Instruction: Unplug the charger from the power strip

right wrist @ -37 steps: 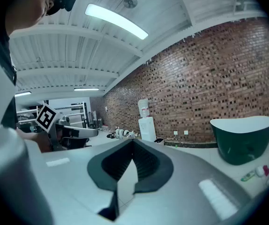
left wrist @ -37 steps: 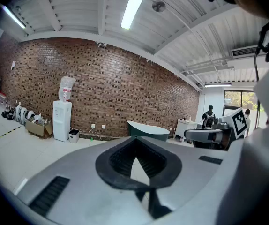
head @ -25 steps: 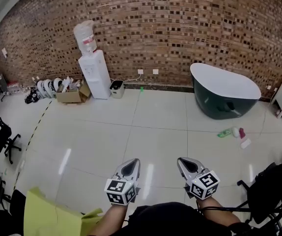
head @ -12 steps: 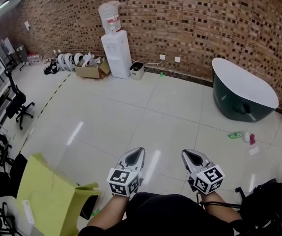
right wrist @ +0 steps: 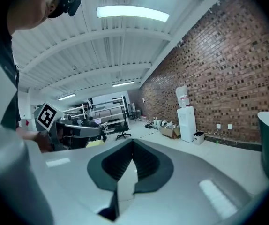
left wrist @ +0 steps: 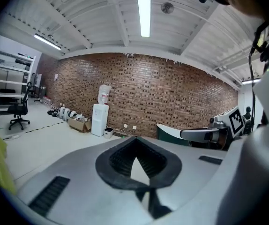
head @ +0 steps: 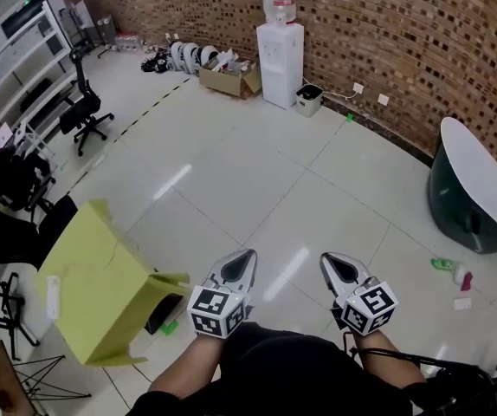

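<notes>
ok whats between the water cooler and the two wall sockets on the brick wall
A small white bin with a dark top stands right beside the water cooler, left of the wall sockets. The head view shows it.

Apparent power strip [head: 52, 295]: white bar, flat near yellow table [head: 101, 276] left edge; details too small.

The floor [head: 231, 172] is looked down on steeply from head height, with the left gripper [head: 248, 254] and the right gripper [head: 325, 258] close at the bottom edge. From each gripper the room is viewed almost level along its own fingers [left wrist: 69, 172], which fill the foreground. The water dispenser [head: 280, 50] and the brick wall [head: 387, 24] are shared by all three views.
</notes>
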Demonstrator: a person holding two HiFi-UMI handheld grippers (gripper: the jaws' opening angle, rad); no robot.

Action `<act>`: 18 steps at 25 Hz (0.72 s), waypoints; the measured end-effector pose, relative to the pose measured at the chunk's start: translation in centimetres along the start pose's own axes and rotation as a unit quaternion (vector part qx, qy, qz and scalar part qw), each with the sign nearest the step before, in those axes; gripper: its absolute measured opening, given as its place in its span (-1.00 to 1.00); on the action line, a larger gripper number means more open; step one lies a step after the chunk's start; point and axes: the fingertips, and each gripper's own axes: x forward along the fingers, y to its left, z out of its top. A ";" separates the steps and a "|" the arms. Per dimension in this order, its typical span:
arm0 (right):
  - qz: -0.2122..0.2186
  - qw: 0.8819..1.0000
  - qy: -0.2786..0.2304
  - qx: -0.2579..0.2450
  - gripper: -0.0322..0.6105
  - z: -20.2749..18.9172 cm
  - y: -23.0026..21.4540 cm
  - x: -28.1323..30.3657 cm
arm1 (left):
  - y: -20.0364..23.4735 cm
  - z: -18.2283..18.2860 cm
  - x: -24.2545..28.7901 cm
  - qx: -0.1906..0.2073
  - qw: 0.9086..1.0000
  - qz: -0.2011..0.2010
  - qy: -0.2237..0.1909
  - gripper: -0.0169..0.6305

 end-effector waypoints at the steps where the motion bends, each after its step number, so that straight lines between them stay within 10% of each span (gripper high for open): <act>1: 0.010 1.000 0.002 -0.003 -0.89 0.1 0.5 0.7 | 0.6 -0.1 -0.6 -0.003 1.000 0.010 -0.001 -0.93; 18: 0.064 0.997 0.023 -0.031 -0.89 0.9 8.5 12.4 | 13.2 0.7 -6.4 -0.028 0.997 0.066 -0.027 -0.93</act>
